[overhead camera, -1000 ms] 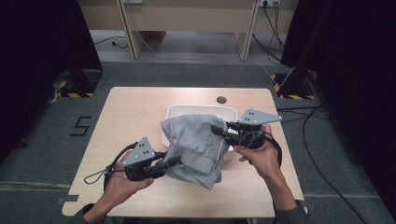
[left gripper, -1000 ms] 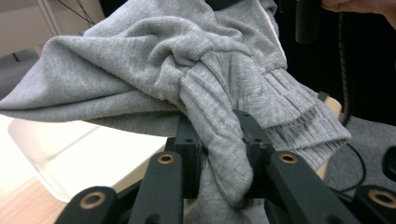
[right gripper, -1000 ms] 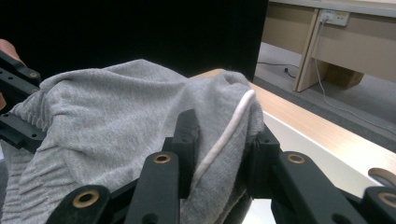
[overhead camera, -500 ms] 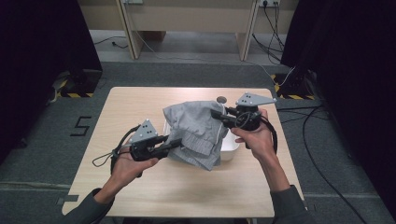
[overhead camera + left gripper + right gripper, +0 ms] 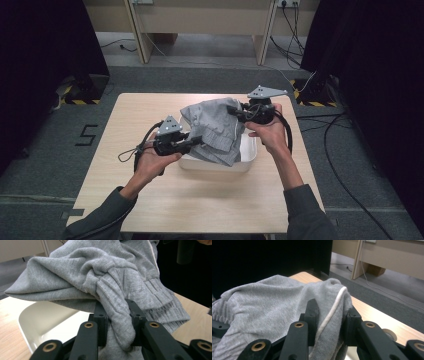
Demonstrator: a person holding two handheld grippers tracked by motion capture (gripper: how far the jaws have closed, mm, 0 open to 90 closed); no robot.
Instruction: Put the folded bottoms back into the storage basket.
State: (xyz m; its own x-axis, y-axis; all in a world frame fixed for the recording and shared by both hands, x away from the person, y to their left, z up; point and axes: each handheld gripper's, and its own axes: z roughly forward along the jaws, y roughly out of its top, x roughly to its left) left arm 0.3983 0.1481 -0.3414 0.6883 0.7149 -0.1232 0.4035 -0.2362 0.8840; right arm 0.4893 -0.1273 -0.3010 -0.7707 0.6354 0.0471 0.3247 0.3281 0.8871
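Grey knit garment (image 5: 215,129) held up between both tools, over the white tub (image 5: 248,150) on the counter (image 5: 135,112); left tool (image 5: 196,142) clamped on a bunched ribbed fold, fabric squeezed tight between its jaws in the left gripper view (image 5: 117,315); right tool (image 5: 234,111) closed on the far edge with the white piping, seam running between the jaws in the right gripper view (image 5: 332,312); lower part of the garment hangs into the tub; small round hole (image 5: 388,334) in the counter near the right tool
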